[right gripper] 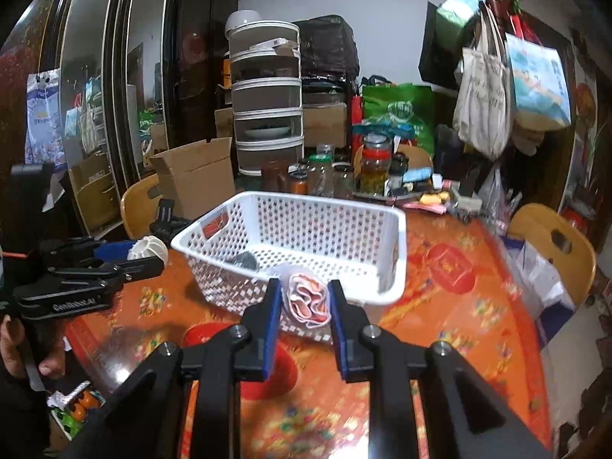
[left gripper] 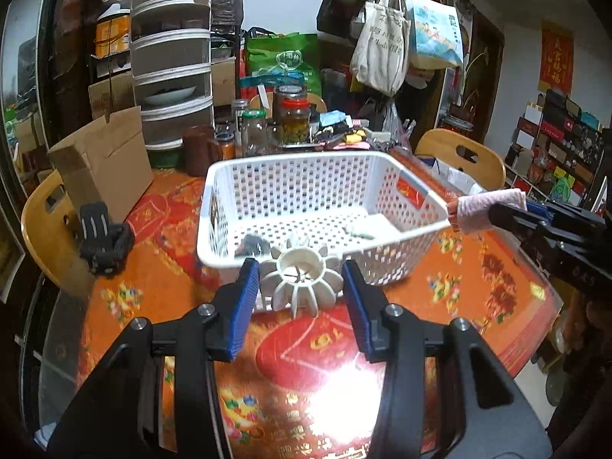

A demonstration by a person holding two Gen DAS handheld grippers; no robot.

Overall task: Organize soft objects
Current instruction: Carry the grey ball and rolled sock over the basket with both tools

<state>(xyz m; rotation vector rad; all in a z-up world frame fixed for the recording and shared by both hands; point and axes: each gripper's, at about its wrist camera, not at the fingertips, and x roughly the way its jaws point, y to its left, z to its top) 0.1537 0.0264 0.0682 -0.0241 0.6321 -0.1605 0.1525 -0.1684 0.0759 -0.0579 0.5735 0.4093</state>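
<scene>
Left wrist view: left gripper (left gripper: pixel 300 281) clamps a cream ribbed flower-shaped soft piece (left gripper: pixel 302 279) between its blue pads, held just at the near wall of the white perforated plastic basket (left gripper: pixel 237 168) — lined up for a drop over the rim, I'd say. Basket sits on the desk (left gripper: pixel 478 287), covered in an orange-red patterned cloth, between both grippers so either side can reach it. Inside it: a dark grey soft lump (left gripper: pixel 252 244) near the front-left corner and a pale flat item with a greenish mark (left gripper: pixel 367 229) to the right.

Right wrist view: right gripper (right gripper: pixel 300 302) is closed on a rolled pink-and-white cloth (right gripper: pixel 308 298), end-on to the camera, at the basket's near wall; from the left view the roll sits at the right rim. Roll is pinched mid-body, likely so it stays rolled.

Black strap bundle (left gripper: pixel 103 237) lies on the desk left of the basket, untouched.
</scene>
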